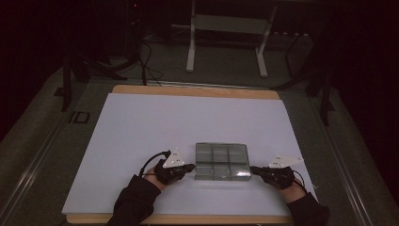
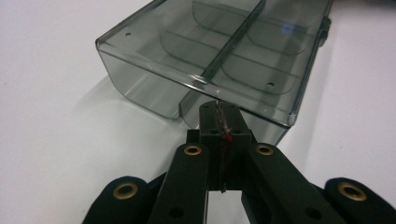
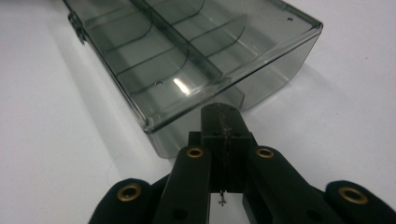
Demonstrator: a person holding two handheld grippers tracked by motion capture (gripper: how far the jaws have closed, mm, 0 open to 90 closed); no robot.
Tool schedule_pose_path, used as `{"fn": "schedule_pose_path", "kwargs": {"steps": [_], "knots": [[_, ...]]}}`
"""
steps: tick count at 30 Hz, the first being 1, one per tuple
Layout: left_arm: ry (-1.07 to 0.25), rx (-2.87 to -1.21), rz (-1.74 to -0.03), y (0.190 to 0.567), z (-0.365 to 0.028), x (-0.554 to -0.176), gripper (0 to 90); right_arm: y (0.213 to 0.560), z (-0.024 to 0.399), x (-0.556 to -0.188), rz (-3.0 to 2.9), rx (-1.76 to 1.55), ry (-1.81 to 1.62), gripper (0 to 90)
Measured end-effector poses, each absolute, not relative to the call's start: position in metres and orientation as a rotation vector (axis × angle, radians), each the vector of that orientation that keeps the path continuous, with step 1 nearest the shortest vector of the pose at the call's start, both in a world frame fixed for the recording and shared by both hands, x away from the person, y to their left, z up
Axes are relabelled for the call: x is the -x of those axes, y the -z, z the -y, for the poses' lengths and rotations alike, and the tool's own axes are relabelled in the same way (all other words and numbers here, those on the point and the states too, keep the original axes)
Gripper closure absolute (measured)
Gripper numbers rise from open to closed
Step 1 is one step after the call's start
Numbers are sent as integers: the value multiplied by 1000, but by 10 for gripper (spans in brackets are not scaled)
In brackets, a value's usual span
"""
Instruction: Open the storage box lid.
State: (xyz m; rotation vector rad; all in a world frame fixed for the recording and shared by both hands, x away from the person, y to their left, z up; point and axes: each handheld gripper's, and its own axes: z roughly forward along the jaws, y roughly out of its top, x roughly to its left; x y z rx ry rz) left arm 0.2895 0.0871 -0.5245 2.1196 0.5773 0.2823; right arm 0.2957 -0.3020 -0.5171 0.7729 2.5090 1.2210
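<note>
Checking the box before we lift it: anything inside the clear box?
Through the smoky lid of the clear box, only dividers and empty compartments show in both gripper views. The left gripper and right gripper meet its ends, jaws shut.

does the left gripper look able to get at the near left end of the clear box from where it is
Probably yes: the left gripper, jaws shut, already points at the clear compartment box end, nothing lying between them on the white table.
</note>
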Motion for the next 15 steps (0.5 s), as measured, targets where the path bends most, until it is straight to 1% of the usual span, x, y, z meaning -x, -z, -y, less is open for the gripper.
{"fn": "schedule_pose_path", "kwargs": {"steps": [10, 11, 12, 15], "knots": [[-285, -2115, -567, 521, -85, -290, 900, 513, 301, -298, -2503, -780, -1243, 899], [-301, -2101, -585, 521, -86, -292, 848, 512, 300, -299, -2490, -793, -1249, 859], [-303, -2095, -593, 521, -87, -293, 817, 512, 301, -300, -2484, -794, -1248, 835], [-311, -2082, -610, 520, -87, -296, 749, 511, 301, -303, -2468, -810, -1249, 770]]}}
